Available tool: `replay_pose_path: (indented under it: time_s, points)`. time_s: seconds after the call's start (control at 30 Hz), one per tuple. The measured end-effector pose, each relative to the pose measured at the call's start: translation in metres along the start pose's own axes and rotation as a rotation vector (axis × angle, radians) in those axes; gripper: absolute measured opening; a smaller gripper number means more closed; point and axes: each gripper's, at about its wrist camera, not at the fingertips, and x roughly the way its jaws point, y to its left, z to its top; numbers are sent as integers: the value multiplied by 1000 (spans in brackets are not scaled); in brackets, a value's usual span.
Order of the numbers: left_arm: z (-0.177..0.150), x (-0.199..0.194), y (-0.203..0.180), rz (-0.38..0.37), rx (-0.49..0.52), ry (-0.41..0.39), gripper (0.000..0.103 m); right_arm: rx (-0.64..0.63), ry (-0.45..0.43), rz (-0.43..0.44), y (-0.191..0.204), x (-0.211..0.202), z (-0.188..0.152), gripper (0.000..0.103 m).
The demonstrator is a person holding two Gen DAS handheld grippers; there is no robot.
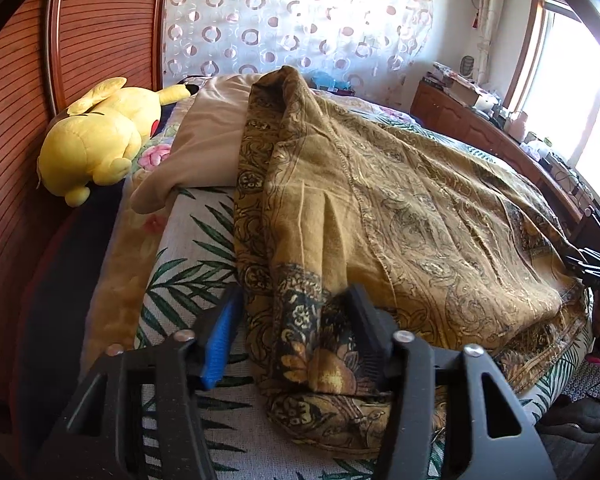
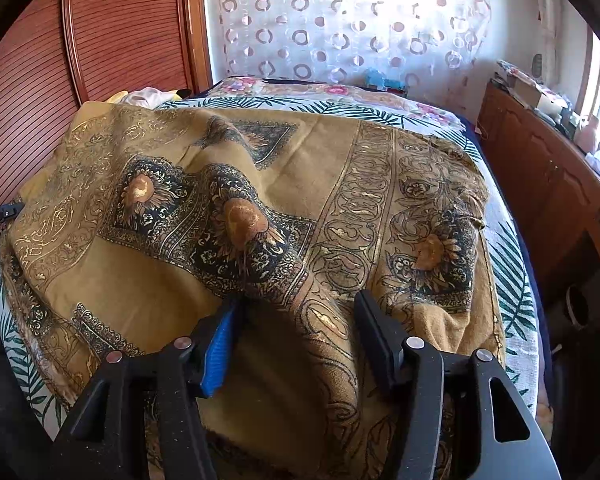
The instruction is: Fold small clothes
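A mustard-yellow garment (image 1: 420, 200) with a black and gold flower print lies crumpled over the bed. In the left wrist view my left gripper (image 1: 296, 296) straddles a raised fold at the garment's near edge. Its right finger (image 1: 364, 320) lies against the fabric, while a sliver of sheet shows beside the blue pad (image 1: 220, 340). In the right wrist view the garment (image 2: 320, 152) spreads wide, and my right gripper (image 2: 300, 300) stands open over a ridge of printed cloth that runs up between the fingers. Fabric shows free beside the right finger (image 2: 376, 340).
The bed has a leaf-print sheet (image 1: 188, 248). A yellow plush toy (image 1: 96, 140) and a beige pillow (image 1: 208, 140) lie at its far left, by a slatted wooden door (image 1: 100, 20). A wooden cabinet (image 2: 540, 184) with clutter on top runs along the right.
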Motion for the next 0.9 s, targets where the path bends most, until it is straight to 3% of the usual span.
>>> replay_pose_path:
  time_s: [0.1,0.17,0.53,0.9]
  points:
    - [2,0,1,-19,-11,-1,13,11,-4,11,-2,0,0,60]
    - [4,-1,-1,-36,-10,-1,6,19,-6,20,-3,0,-1,60]
    - [65,-33,-62,-214,96,-147,4,38,-12,39,-7,0,-1,60]
    - [116,-18,-172,-388,283,-174,4,61,-21,60,-13,1,-3,60]
